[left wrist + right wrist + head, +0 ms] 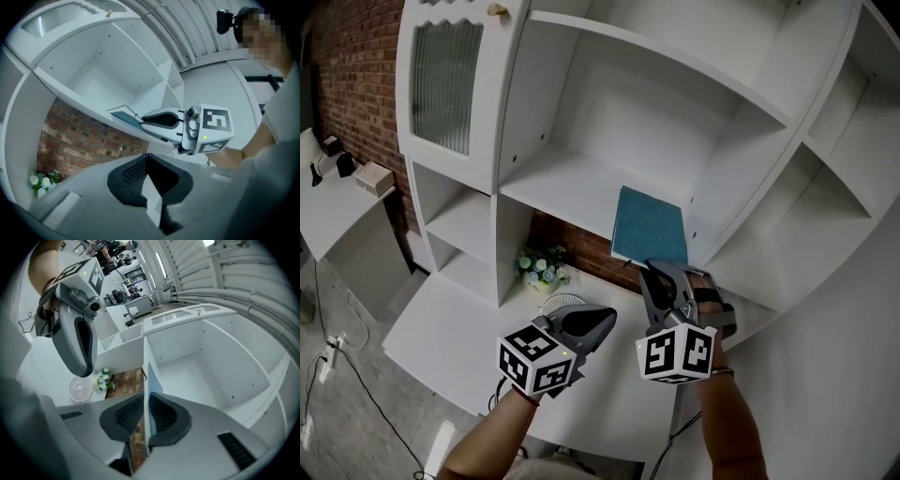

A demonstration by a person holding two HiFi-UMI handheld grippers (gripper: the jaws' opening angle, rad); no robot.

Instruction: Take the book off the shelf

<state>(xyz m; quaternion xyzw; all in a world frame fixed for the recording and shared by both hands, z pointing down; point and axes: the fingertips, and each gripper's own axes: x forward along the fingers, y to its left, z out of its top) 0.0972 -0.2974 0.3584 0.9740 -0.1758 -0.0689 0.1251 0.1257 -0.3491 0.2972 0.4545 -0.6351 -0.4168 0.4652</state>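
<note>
Right fingers: the pads (125,417) of my right gripper (145,420) are clamped on the near edge of the book (153,380), one pad on each face. The bite looks shallow.
Left fingers: my left gripper (149,164) has its jaws together on nothing and hangs below and left of the book, apart from it.
Book's place: it lies flat on the shelf board (553,183) at the right end, just beside the upright (698,202), with its near edge at the lip.
Risk, upright: if I pull at a slant, I expect the book's right corner to catch on it.
Risk, board: a pale strip sits against the cover between my pads. I cannot tell whether it is pages or the board's lip; if it is the lip, the pull will jam.
Risk, book: it is held by one edge only, so once clear of the board it may droop, twist or slide out.
Risk, below: a dropped book would land near the small fan (562,305) and the flowers (542,265).
Book, overall: thin, rectangular, with a plain teal cover.
Book, detail: no lettering that I can read.
</note>
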